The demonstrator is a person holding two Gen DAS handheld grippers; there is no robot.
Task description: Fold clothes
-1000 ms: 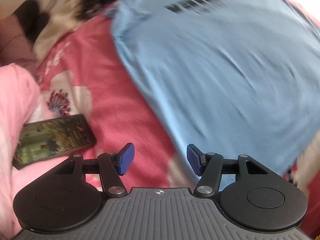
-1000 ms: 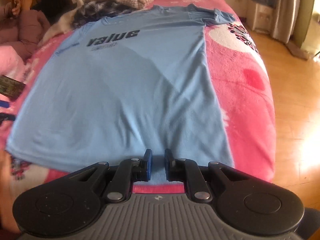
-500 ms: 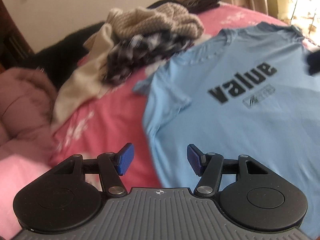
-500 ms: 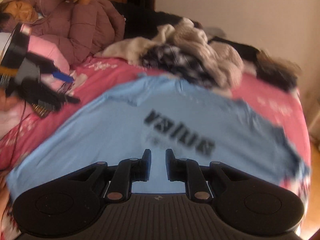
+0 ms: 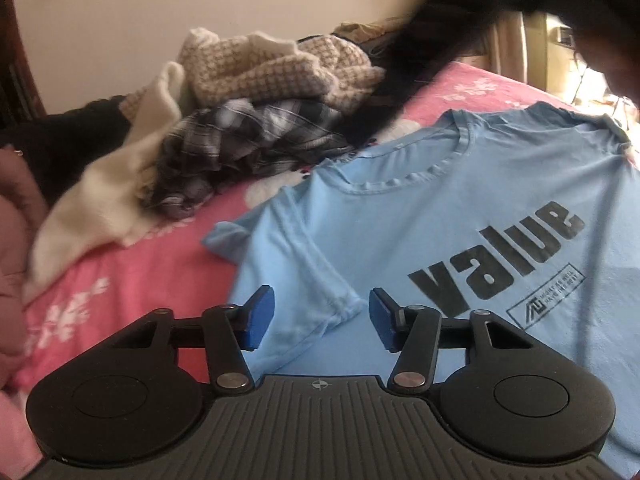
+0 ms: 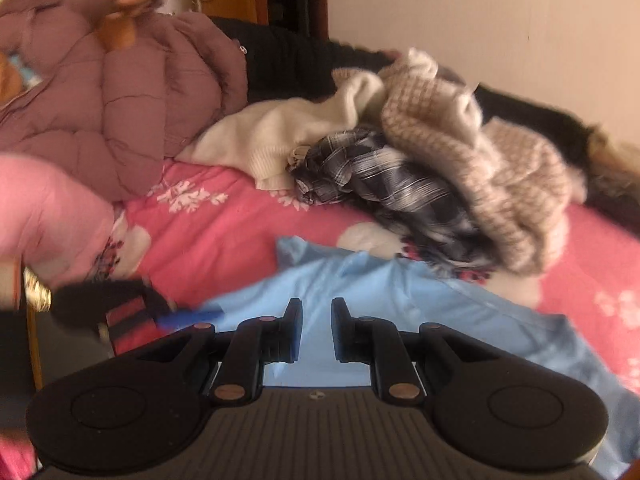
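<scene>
A light blue T-shirt (image 5: 460,208) with a black "value" print lies flat, face up, on the pink floral bedspread (image 5: 160,272). My left gripper (image 5: 320,316) is open just above the shirt's left sleeve (image 5: 296,264), and the sleeve's underarm seam shows between its blue pads (image 5: 260,312). In the right wrist view the shirt's shoulder area (image 6: 360,288) lies below my right gripper (image 6: 316,330). That gripper stands open by a narrow gap with nothing between the fingers. The left gripper shows there as a dark blur (image 6: 120,308) at the lower left.
A heap of clothes (image 5: 256,112) (cream knit, checked knit, plaid shirt) sits beyond the collar. A person in a mauve puffer jacket (image 6: 120,92) lies at the bed's left beside a pink blanket (image 6: 40,208). A dark blurred shape (image 5: 520,0) hangs at the upper right.
Both grippers have travelled from the shirt's hem up towards its collar end. The left one now hovers over the left sleeve. Their finger gaps look unchanged.
</scene>
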